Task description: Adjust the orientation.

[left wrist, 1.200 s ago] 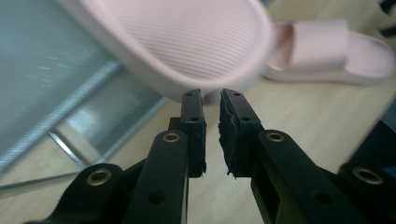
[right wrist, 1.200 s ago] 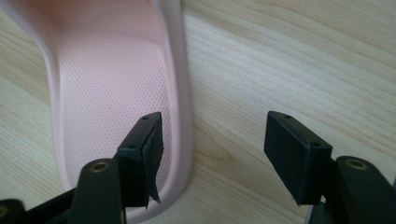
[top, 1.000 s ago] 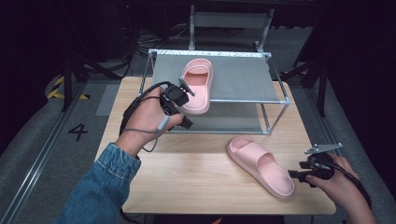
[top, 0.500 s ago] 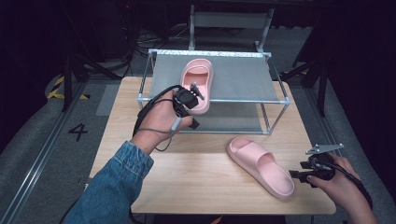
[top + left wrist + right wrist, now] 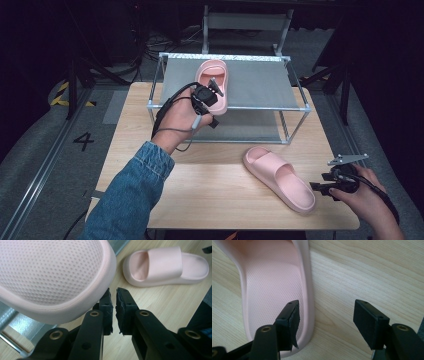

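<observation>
The wooden tabletop (image 5: pixel 215 200) carries a metal-framed shoe rack (image 5: pixel 300 107) at its far side, with a grey top shelf and a lower one beneath. That leaves the near half free as a working area for the person's hands.

Two matching pink slippers are the things in hand. One slipper on the rack (image 5: pixel 214 70) lies lengthwise on the top shelf near its left end, toe away from the person and heel reaching the shelf's front edge. This looks like its storage place, with room beside it for its partner. The slipper on the tabletop (image 5: pixel 280 177) lies slantwise in front of the rack, well apart from it. Its heel points toward the near right corner, within easy reach of the right hand.

The left claw (image 5: pixel 215 85) sits at the heel of the shelved slipper. In the left gripper view its jaws are clenched almost together with nothing between them, and the heel rim lies just beside one jaw. It appears to be nudging or leaving the slipper rather than gripping it.

The right claw (image 5: pixel 316 187) is released. In the right gripper view one jaw hangs over the insole and the other over bare wood, so the heel's side rim lies between them unpinched, likely lined up for a pinch there.
</observation>
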Demonstrator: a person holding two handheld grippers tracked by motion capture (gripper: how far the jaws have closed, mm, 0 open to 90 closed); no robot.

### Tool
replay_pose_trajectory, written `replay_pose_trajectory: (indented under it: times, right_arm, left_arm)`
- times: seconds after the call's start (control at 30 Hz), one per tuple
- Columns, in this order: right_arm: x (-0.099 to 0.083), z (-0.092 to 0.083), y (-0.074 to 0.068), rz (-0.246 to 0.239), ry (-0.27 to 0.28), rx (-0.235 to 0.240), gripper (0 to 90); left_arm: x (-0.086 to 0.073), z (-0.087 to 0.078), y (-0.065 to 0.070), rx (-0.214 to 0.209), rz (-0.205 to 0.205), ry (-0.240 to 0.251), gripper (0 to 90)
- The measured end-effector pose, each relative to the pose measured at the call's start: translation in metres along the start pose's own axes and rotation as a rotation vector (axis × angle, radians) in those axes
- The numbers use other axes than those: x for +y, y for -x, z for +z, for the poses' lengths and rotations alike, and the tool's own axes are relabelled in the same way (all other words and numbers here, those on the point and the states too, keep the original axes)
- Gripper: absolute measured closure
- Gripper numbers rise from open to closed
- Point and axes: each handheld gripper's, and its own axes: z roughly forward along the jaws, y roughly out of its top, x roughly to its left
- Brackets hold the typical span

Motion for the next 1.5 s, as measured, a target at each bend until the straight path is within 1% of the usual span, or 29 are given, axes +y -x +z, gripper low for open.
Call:
replay_pose_trajectory:
  times: [0.1,0.13,0.2,0.3,0.33,0.4,0.5,0.57,0.63,0.73,0.83,0.9,0.97,1.0,1.03,1.07,1.1,1.13,1.2,1.23,1.27,1.3,1.37,1.5]
  right_arm:
    - [0.0,-0.001,0.001,0.0,-0.001,-0.001,38.9]
    - [0.0,-0.001,0.001,0.002,-0.002,0.001,38.9]
    - [0.0,0.0,0.0,0.0,-0.001,0.003,38.9]
    - [0.0,0.0,0.0,0.0,-0.002,0.005,38.8]
    - [0.0,0.0,0.0,0.0,-0.002,0.005,38.8]
    - [0.0,0.0,0.001,-0.001,-0.004,0.006,38.8]
    - [0.0,0.0,0.002,0.008,0.002,-0.003,38.9]
    - [-0.001,-0.001,0.003,0.009,0.007,-0.002,38.8]
    - [-0.001,0.0,0.003,0.015,0.009,-0.002,38.7]
    - [-0.001,0.0,0.003,0.013,0.005,0.0,38.6]
    - [-0.001,0.0,0.004,0.011,0.003,-0.001,38.5]
    - [-0.002,0.0,0.004,0.014,0.007,0.001,38.5]
    - [-0.001,0.0,0.004,0.017,0.005,0.002,38.5]
    - [-0.001,0.0,0.004,0.016,0.003,0.002,38.5]
    - [-0.001,0.0,0.004,0.015,0.003,0.001,38.5]
    - [-0.001,0.0,0.004,0.016,0.003,0.003,38.4]
    - [-0.001,0.0,0.004,0.016,0.003,0.003,38.4]
    - [-0.001,0.0,0.003,0.015,0.002,0.005,38.4]
    - [-0.001,0.0,0.003,0.014,0.004,0.005,38.4]
    - [-0.001,0.0,0.003,0.014,0.004,0.005,38.4]
    - [-0.001,0.0,0.003,0.015,0.005,0.005,38.4]
    - [-0.001,-0.001,0.004,0.014,0.007,0.006,38.4]
    - [-0.001,-0.002,0.004,0.015,0.006,0.006,38.4]
    - [-0.001,-0.001,0.004,0.017,0.009,0.005,38.4]
  left_arm:
    - [0.005,0.001,-0.005,0.001,-0.014,0.003,81.9]
    - [0.006,0.001,-0.006,-0.001,-0.011,0.003,81.8]
    - [0.007,0.002,-0.008,0.0,-0.019,0.007,81.0]
    - [0.012,0.004,-0.013,0.0,-0.039,0.014,80.5]
    - [0.012,0.004,-0.013,0.0,-0.039,0.014,80.4]
    - [0.015,0.005,-0.016,-0.016,-0.043,0.012,80.2]
    - [0.02,0.007,-0.02,-0.052,-0.051,0.015,80.1]
    - [0.023,0.007,-0.022,-0.055,-0.053,0.018,80.0]
    - [0.026,0.008,-0.023,-0.06,-0.067,0.015,79.5]
    - [0.029,0.009,-0.025,-0.057,-0.078,0.007,78.9]
    - [0.033,0.01,-0.028,-0.066,-0.09,-0.001,78.8]
    - [0.037,0.012,-0.03,-0.083,-0.09,-0.016,78.5]
    - [0.041,0.011,-0.031,-0.08,-0.101,-0.021,78.6]
    - [0.043,0.01,-0.032,-0.081,-0.106,-0.033,78.5]
    - [0.043,0.01,-0.032,-0.081,-0.106,-0.033,78.4]
    - [0.045,0.011,-0.035,-0.098,-0.116,-0.057,78.4]
    - [0.045,0.011,-0.035,-0.098,-0.116,-0.057,78.4]
    - [0.046,0.012,-0.035,-0.108,-0.127,-0.062,78.4]
    - [0.046,0.015,-0.037,-0.094,-0.139,-0.073,76.5]
    - [0.046,0.015,-0.037,-0.094,-0.139,-0.073,74.5]
    - [0.044,0.017,-0.04,-0.106,-0.156,-0.085,74.5]
    - [0.043,0.017,-0.041,-0.127,-0.172,-0.073,74.2]
    - [0.041,0.017,-0.042,-0.134,-0.176,-0.087,73.2]
    - [0.036,0.018,-0.039,-0.127,-0.168,-0.084,67.8]
